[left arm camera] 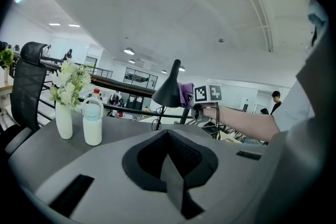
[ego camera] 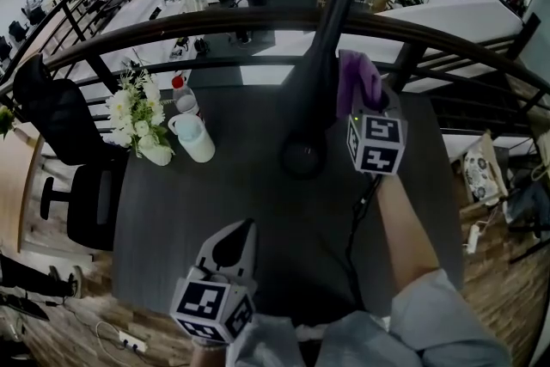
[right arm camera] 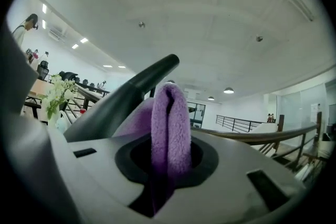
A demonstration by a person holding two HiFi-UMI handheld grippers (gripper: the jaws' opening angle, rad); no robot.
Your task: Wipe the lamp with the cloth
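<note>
A black desk lamp [ego camera: 302,157] stands on the dark table [ego camera: 172,211], its cone-shaped head [ego camera: 331,21] rising toward the railing. My right gripper [ego camera: 366,101] is shut on a purple cloth [ego camera: 358,80], which it holds against the right side of the lamp's head. In the right gripper view the folded cloth [right arm camera: 169,128] stands up between the jaws, and the lamp [right arm camera: 122,101] slants just left of it. My left gripper [ego camera: 244,232] hovers low over the near table, shut and holding nothing. The left gripper view shows the lamp [left arm camera: 169,93] and cloth [left arm camera: 186,94] far ahead.
A white vase of flowers [ego camera: 142,120], a white jug-like bottle [ego camera: 194,137] and a red-capped bottle [ego camera: 181,92] stand at the table's far left. A black office chair [ego camera: 64,133] is left of the table. The lamp's cord [ego camera: 354,228] trails toward me. A dark railing [ego camera: 215,21] runs behind.
</note>
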